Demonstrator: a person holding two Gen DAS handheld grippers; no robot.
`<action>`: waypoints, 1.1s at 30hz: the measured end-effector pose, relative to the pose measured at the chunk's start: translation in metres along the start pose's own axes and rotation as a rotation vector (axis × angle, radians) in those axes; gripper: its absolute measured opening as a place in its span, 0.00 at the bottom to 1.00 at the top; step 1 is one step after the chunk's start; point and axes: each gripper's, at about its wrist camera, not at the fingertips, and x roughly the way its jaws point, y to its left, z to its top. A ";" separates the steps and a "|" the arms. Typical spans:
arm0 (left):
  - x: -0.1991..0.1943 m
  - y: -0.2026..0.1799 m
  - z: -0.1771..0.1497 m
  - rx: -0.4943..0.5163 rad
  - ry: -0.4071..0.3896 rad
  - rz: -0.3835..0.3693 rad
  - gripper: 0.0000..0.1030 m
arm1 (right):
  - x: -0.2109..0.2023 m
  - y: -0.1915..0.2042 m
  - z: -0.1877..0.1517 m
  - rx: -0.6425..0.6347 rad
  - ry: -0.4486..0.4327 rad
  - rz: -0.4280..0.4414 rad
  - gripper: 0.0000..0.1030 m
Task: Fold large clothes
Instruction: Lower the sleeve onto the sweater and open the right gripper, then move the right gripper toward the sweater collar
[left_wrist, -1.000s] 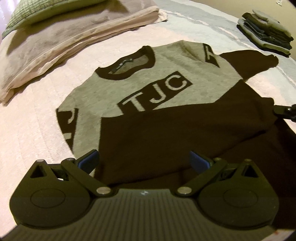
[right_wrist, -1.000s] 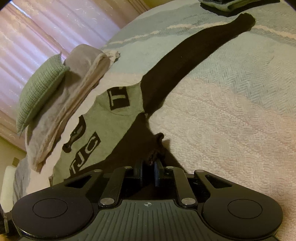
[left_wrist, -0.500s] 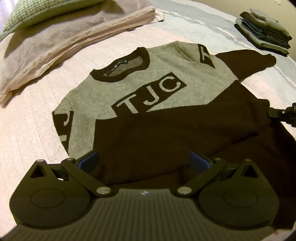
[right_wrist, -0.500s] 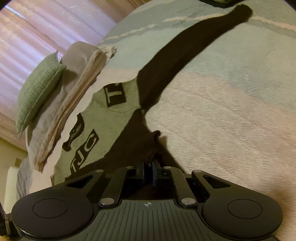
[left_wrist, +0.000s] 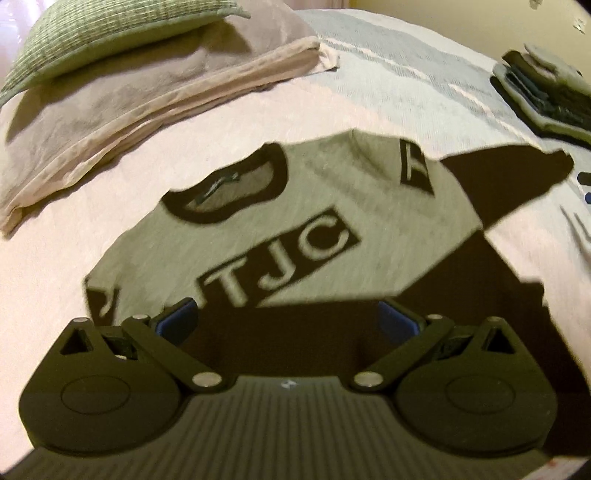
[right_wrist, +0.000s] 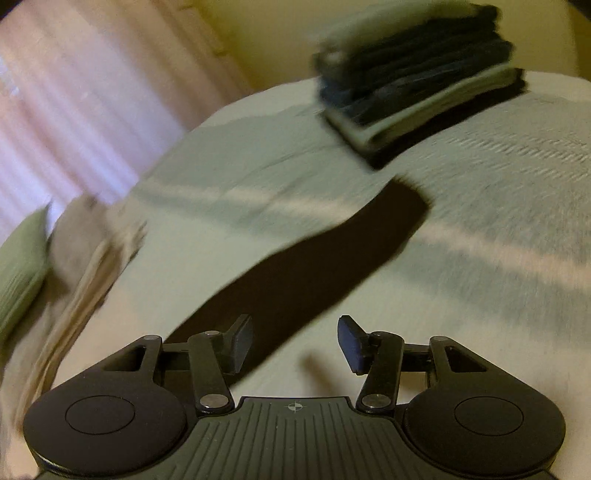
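A grey and black sweater (left_wrist: 295, 221) lettered "TJC" lies flat on the bed, collar toward the pillows. Its black lower half is folded up over the body. My left gripper (left_wrist: 286, 321) hovers open over the black fold near the hem, nothing between its blue pads. The sweater's black right sleeve (right_wrist: 306, 266) stretches out across the bedspread toward the stack of folded clothes. My right gripper (right_wrist: 293, 343) is open just above the sleeve near its upper part, holding nothing. The right wrist view is blurred by motion.
A stack of folded clothes (right_wrist: 417, 81) sits on the bed beyond the sleeve's cuff, also at the far right (left_wrist: 546, 99). Pillows with a green cushion (left_wrist: 110, 33) lie at the head of the bed. Curtains (right_wrist: 74, 103) hang behind.
My right gripper let go of the black hem fabric, opened and swung toward the outstretched sleeve. My left gripper moved a little closer over the sweater, still open.
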 end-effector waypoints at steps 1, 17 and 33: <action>0.006 -0.005 0.006 -0.008 0.003 -0.004 0.98 | 0.011 -0.014 0.011 0.045 -0.003 -0.009 0.49; 0.056 -0.029 0.021 -0.081 0.073 -0.016 0.98 | 0.065 -0.089 0.057 0.277 -0.065 -0.009 0.03; -0.029 0.069 -0.028 -0.202 -0.035 0.017 0.98 | -0.068 0.314 -0.122 -0.625 -0.182 0.425 0.03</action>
